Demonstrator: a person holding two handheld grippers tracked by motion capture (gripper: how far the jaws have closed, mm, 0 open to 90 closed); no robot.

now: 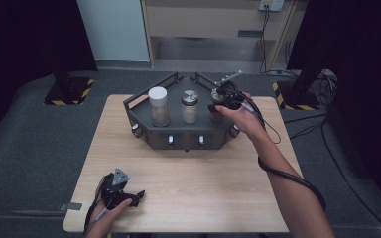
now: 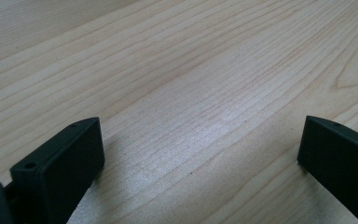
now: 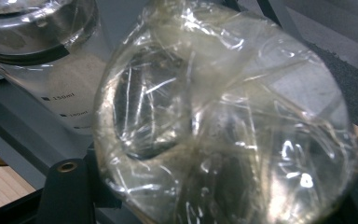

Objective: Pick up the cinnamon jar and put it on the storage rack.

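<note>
A: What sits lowest in the high view?

B: The left hand (image 1: 110,214), at the lower left edge of the desk (image 1: 188,198). It holds the left claw (image 1: 138,197) low over the wood, jaws pointing toward the right of the frame. In the left gripper view the two black jaws stand spread wide, with bare wood grain between them.

A: And the other arm?

B: The right forearm rises from the lower right corner and slants up toward the centre, a cable looped around it. The right hand (image 1: 242,118) grips the right claw (image 1: 217,110) at the right end of the dark tray (image 1: 178,134).

A: What is the claw doing?

B: It is pinching a jar covered in crinkled plastic wrap (image 3: 223,116), which sits in the tray's right-hand slot. The wrap hides what is inside.

A: The other containers?

B: Mid-frame in the tray stands a jar with a metal lid (image 1: 189,106), pale powder inside. Left of it stands a jar with a white lid (image 1: 158,105), also part full of pale powder.
</note>
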